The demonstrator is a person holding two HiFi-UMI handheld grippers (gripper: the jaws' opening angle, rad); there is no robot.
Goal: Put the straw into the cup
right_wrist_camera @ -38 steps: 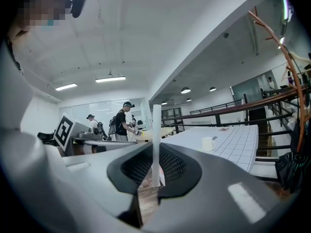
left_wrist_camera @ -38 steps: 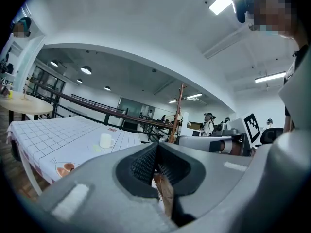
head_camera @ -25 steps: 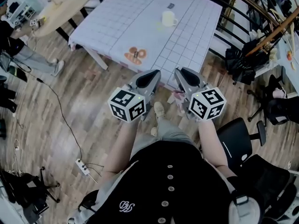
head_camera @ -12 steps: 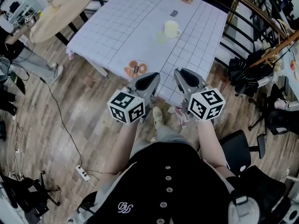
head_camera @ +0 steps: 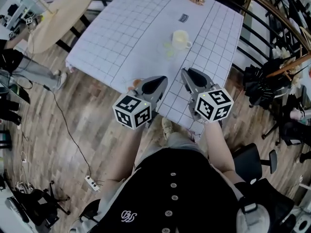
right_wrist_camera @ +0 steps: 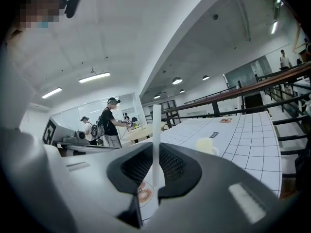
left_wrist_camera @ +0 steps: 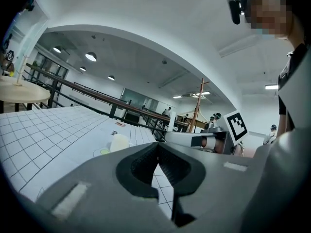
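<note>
table (head_camera: 136, 33): grid cloth, cup (head_camera: 180, 39) on it | floor (head_camera: 82, 125): wood | right tool (right_wrist_camera: 156, 152): straw (right_wrist_camera: 156, 123)

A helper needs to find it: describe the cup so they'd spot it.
Find the white gridded table. On its right half stands the cup, beside a pale green disc. It's the only upright thing there: cream, with a handle.

A round wooden table (head_camera: 60, 13) stands beside the checked tablecloth (head_camera: 136, 38).
</note>
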